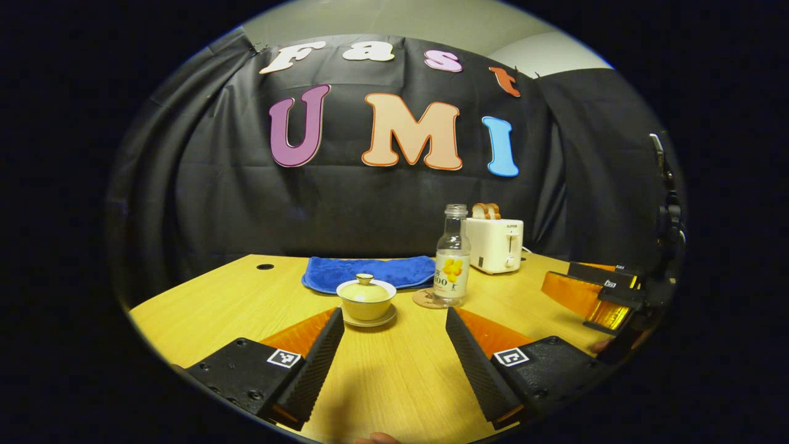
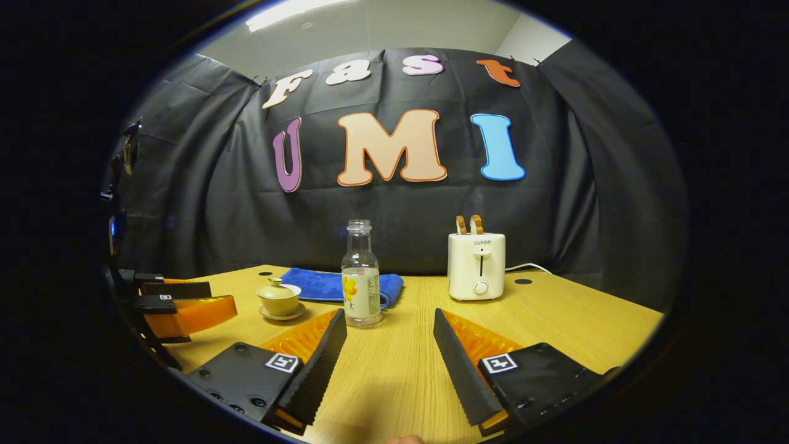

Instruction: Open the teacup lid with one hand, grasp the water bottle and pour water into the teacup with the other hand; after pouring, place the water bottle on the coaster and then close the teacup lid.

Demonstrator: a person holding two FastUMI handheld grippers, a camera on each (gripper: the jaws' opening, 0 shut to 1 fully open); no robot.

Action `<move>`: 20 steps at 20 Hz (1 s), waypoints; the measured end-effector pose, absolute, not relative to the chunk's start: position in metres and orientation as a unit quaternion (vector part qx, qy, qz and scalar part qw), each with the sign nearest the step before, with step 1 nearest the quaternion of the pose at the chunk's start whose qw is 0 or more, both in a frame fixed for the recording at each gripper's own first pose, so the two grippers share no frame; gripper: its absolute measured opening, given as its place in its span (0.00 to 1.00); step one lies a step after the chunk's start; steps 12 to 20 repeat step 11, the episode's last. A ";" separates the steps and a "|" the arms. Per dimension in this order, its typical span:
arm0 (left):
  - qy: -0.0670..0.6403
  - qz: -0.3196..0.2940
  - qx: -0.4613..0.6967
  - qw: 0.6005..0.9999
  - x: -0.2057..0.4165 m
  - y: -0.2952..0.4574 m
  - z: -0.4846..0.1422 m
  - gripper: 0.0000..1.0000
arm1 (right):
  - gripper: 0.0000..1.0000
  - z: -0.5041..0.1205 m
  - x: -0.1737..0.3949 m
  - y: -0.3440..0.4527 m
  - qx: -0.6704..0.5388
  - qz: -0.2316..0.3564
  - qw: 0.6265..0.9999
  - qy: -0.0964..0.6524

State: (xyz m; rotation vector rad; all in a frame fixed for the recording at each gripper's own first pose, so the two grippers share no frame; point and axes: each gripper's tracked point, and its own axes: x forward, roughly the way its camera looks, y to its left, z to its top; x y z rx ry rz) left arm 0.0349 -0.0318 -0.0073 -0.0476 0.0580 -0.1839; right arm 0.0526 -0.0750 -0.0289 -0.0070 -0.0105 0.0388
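White toaster (image 2: 476, 266) marked SUPOR, labelled water bottle (image 2: 361, 283)

Wood-grain table (image 1: 382, 376), glossy ceramic teacup (image 1: 366, 300), clear bottle (image 2: 361, 277), plush towel (image 1: 370, 271)

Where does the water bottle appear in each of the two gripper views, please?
Left gripper view: the water bottle stands right of centre, on a coaster, right of the lidded teacup.
Right gripper view: it stands just left of centre.
Shared landmark: the white toaster stands to its right in both.

On the light wooden surface (image 2: 555, 320), a folded blue cloth (image 2: 320, 285) lies left of a cream toaster (image 2: 476, 266) holding two bread slices (image 2: 468, 224).
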 end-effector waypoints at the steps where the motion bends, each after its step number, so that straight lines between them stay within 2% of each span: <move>1: 0.031 -0.088 -0.022 0.995 0.028 -0.031 -0.008 0.97 | 0.91 -0.029 0.046 -0.075 -0.004 0.018 1.000 -0.005; 3: 0.029 -0.085 -0.020 0.996 0.017 -0.032 -0.007 0.98 | 0.95 -0.028 0.034 -0.072 -0.003 0.021 1.000 -0.006; 4: 0.027 -0.081 -0.016 0.996 0.011 -0.032 -0.007 0.97 | 0.87 -0.029 0.028 -0.071 -0.003 0.021 1.000 -0.006; 5: 0.027 -0.077 -0.014 0.997 0.006 -0.032 -0.007 0.97 | 0.91 -0.028 0.023 -0.071 -0.003 0.021 1.000 -0.006; 8: 0.024 -0.072 -0.001 0.997 -0.006 -0.034 -0.007 0.98 | 0.87 -0.030 0.013 -0.069 -0.003 0.021 1.000 -0.003; 11: 0.015 -0.062 0.001 0.998 -0.014 -0.033 -0.004 0.98 | 0.94 -0.030 0.003 -0.069 -0.004 0.016 1.000 -0.002; 20: 0.015 -0.062 0.001 0.998 -0.014 -0.033 -0.004 0.98 | 0.94 -0.030 0.003 -0.069 -0.004 0.016 1.000 -0.002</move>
